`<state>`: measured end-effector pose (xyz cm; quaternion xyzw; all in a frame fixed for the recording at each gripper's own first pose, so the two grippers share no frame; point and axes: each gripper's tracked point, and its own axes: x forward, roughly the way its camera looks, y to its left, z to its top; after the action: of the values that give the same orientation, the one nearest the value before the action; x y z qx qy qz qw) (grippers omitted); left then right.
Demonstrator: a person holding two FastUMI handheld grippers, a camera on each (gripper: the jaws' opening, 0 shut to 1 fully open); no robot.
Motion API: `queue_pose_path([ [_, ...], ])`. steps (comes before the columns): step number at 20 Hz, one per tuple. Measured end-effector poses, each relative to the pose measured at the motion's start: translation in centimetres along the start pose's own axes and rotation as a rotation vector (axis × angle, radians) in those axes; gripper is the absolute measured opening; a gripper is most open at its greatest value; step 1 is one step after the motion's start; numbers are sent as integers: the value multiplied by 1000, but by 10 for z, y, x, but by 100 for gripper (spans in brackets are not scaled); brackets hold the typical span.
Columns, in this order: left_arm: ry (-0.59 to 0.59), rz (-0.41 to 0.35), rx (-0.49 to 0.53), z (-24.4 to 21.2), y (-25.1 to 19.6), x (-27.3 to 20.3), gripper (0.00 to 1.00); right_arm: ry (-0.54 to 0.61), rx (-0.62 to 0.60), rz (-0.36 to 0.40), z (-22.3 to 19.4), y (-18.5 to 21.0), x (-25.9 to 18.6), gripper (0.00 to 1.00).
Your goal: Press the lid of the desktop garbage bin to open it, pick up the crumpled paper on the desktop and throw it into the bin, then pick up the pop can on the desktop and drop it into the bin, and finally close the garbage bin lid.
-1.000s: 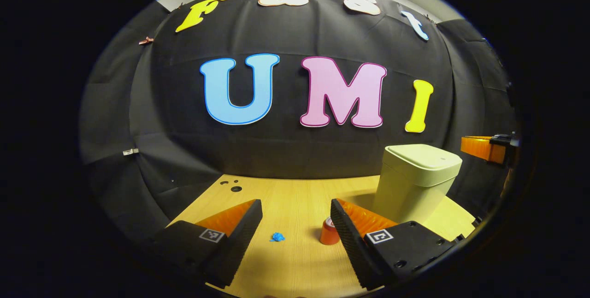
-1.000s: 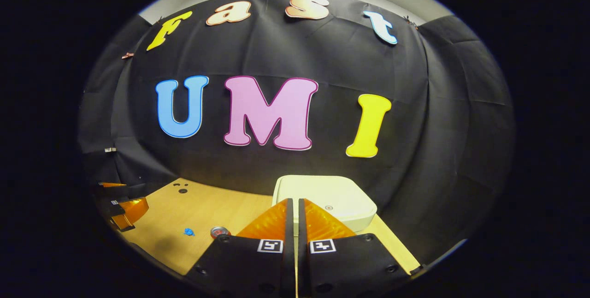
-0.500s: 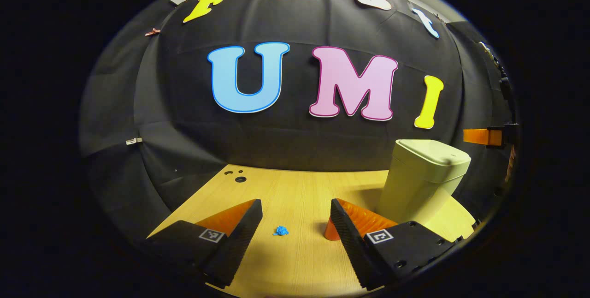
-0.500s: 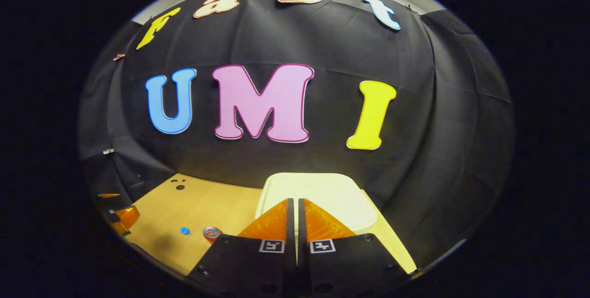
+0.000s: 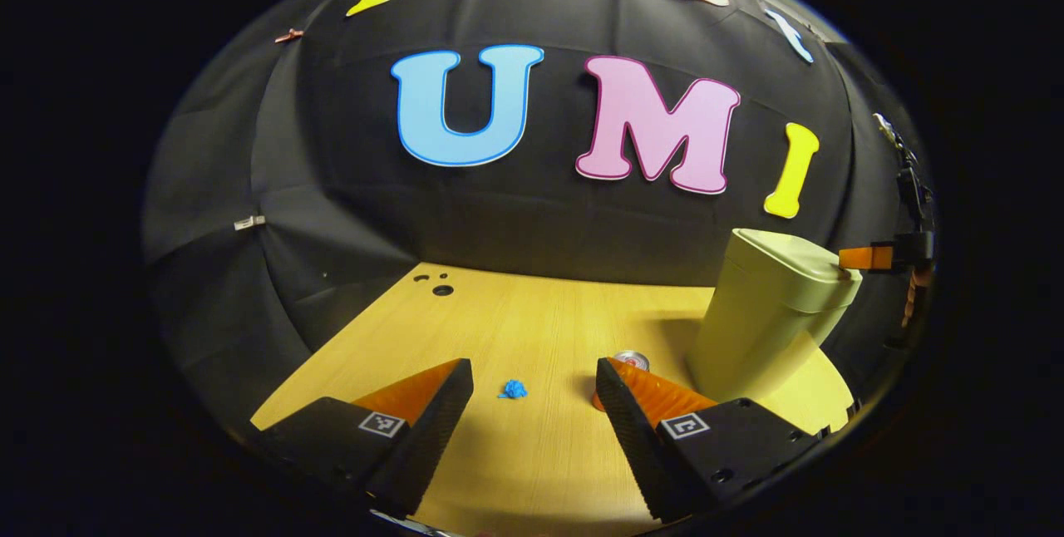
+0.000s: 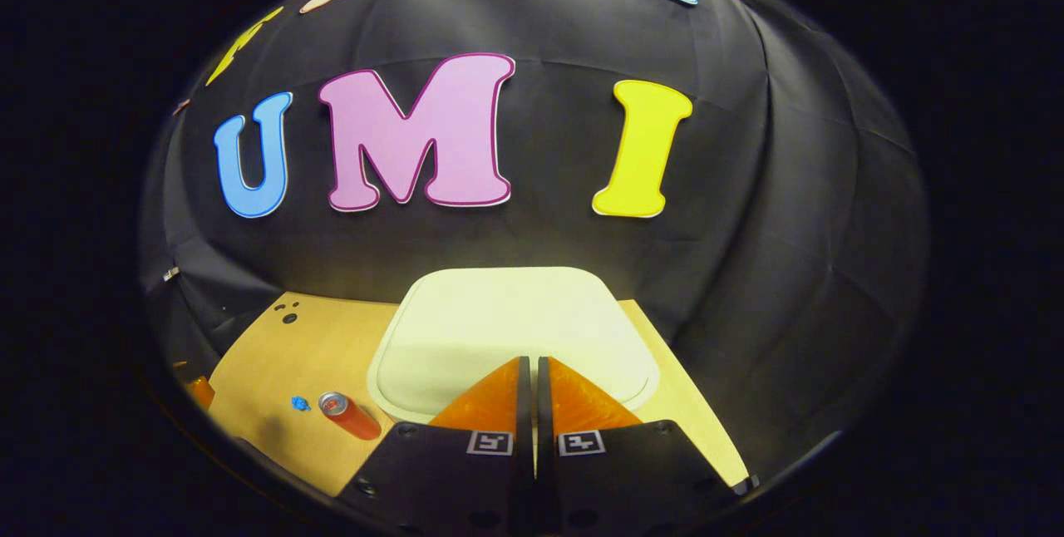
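While the right gripper point(image 6: 532, 362) sits w/ fingers clenched together over the front edge of the garbage bin lid point(image 6: 507, 321), contact can't be told. Lid is down on the pale bin point(image 5: 769, 321), at the table's point(image 5: 532, 312) right side. Left gripper point(image 5: 532, 383) hangs spread apart, holding nothing; blue crumpled paper point(image 5: 514, 389) lies between its fingers, pop can point(image 5: 630, 361) just beside the bin.

In the left gripper view the crumpled paper point(image 5: 514, 389) lies on the surface point(image 5: 532, 329) left of the upright pop can point(image 5: 628, 364), the bin point(image 5: 769, 317) stands just right of the can, and the right gripper point(image 5: 856, 258) reaches the far edge of its shut lid point(image 5: 790, 258).
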<state>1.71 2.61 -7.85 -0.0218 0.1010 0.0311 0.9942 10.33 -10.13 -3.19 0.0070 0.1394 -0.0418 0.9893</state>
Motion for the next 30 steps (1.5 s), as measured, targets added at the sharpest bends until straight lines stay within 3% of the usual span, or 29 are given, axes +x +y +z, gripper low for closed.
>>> queue_pose_path([
  [10, 22, 24, 21, -8, 5, 5, 96, 15, -6, 18, -3, 2, 6, 6],
  [14, 37, 22, 1, -12, 6, 8, 96, 3, -84, 19, 11, 1, 0, 5],
  [22, 27, -3, -2, -12, 7, 6, 96, -178, 20, -3, 87, -4, -37, 5],
  [26, 10, -38, 22, -9, 3, 6, 96, -163, 76, 25, 90, 9, -60, 5],
  [28, -6, -44, 51, -6, 4, 8, 96, -189, 73, 14, 91, 9, -70, 2],
  [30, -17, -46, 67, -3, 8, 12, 96, -175, 78, 4, 80, 12, -77, 5],
])
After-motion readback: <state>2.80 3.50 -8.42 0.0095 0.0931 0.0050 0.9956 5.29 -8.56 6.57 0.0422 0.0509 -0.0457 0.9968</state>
